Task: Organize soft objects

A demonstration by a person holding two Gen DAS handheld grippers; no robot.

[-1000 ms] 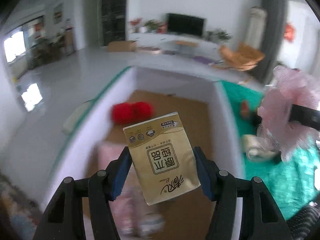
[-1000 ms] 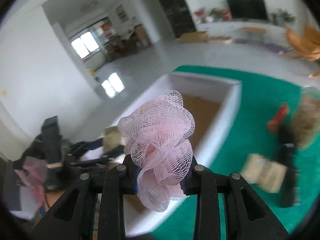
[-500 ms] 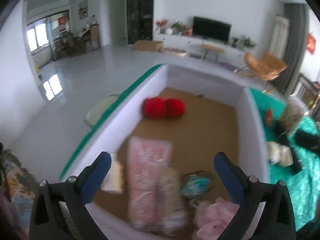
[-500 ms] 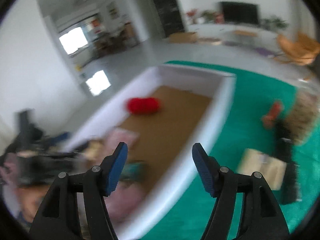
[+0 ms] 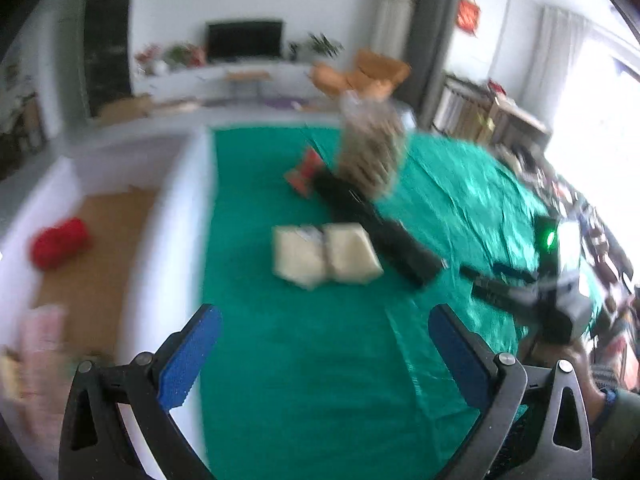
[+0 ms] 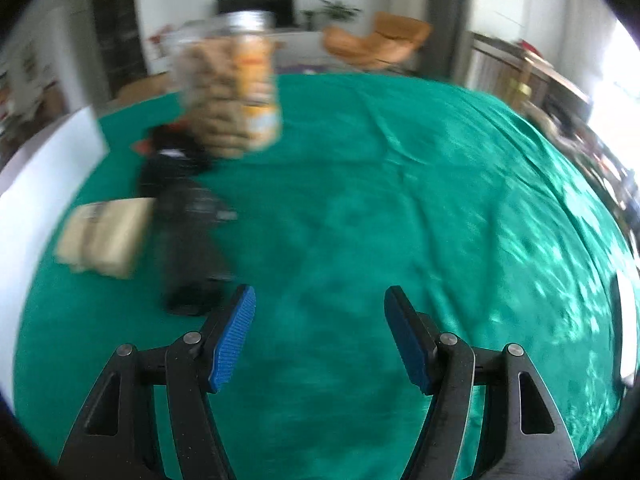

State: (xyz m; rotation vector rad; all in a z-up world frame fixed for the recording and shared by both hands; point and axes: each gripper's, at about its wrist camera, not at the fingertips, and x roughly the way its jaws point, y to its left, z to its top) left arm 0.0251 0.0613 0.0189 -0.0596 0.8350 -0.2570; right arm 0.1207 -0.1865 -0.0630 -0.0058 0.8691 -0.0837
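Observation:
My left gripper (image 5: 324,344) is open with nothing between its blue pads, over the green cloth (image 5: 320,380) just right of the white box (image 5: 180,216). Inside the box lie a red soft thing (image 5: 60,242) and blurred pink items (image 5: 40,344). Two beige tissue packs (image 5: 326,254) lie side by side on the cloth ahead. My right gripper (image 6: 320,320) is open and empty above bare green cloth (image 6: 400,200), with the tissue packs (image 6: 104,236) far to its left. In the left wrist view the right gripper's body (image 5: 552,308) shows at the right edge.
A long black object (image 5: 376,228) lies behind the tissue packs, also in the right wrist view (image 6: 188,232). A clear snack jar (image 6: 232,88) stands at the back, with a red packet (image 5: 304,172) beside it. The box wall (image 6: 36,172) bounds the cloth on the left.
The left gripper let go of the gold tissue pack and the right let go of the pink bath puff; both opened. Both swung right, away from the box and over the green cloth.

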